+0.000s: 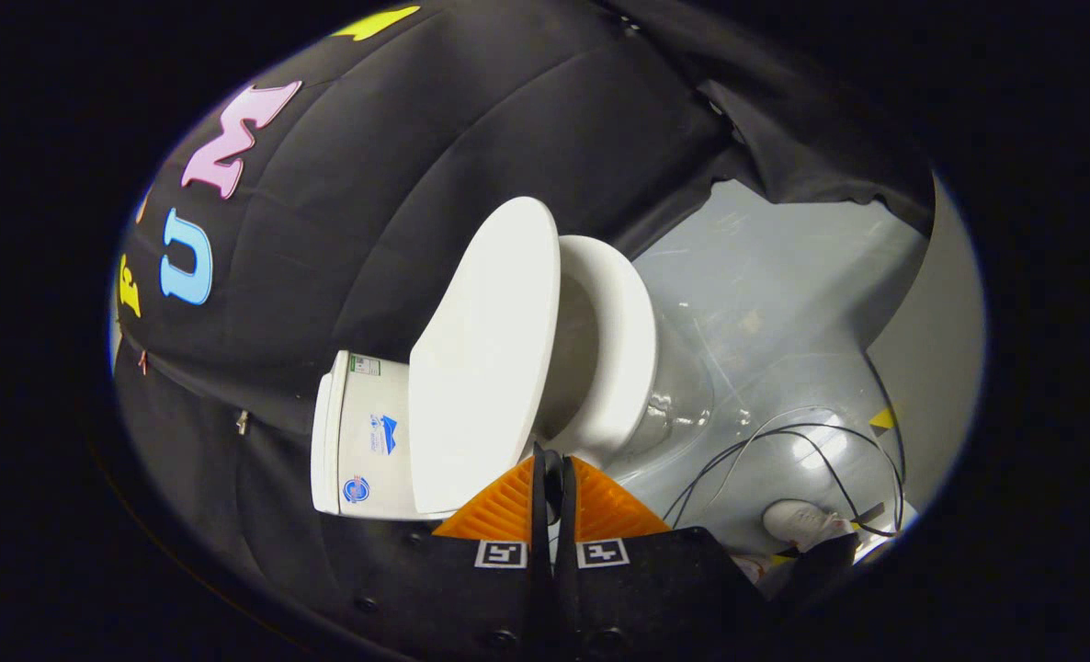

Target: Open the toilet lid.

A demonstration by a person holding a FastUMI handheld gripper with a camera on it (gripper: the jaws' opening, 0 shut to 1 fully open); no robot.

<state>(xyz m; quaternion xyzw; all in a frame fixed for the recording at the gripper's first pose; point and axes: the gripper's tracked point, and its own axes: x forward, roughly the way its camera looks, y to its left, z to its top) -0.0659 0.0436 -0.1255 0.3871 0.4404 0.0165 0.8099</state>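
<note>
In the gripper view, the gripper (552, 460) has its fingers pressed together with nothing between them. Just beyond the fingertips stands the white glossy toilet lid (485, 359), raised off the white oval seat (618, 340) and near the white tank (357, 446). Thin black cables (784, 441) and a white shoe (802, 519) lie on the grey floor (784, 276).

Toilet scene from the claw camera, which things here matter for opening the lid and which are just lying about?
Job in hand:
toilet lid, raised off the seat
toilet seat
claw, fingers close together just short of the lid's edge

Lying about:
black cables on the floor
white shoe
tank
</note>
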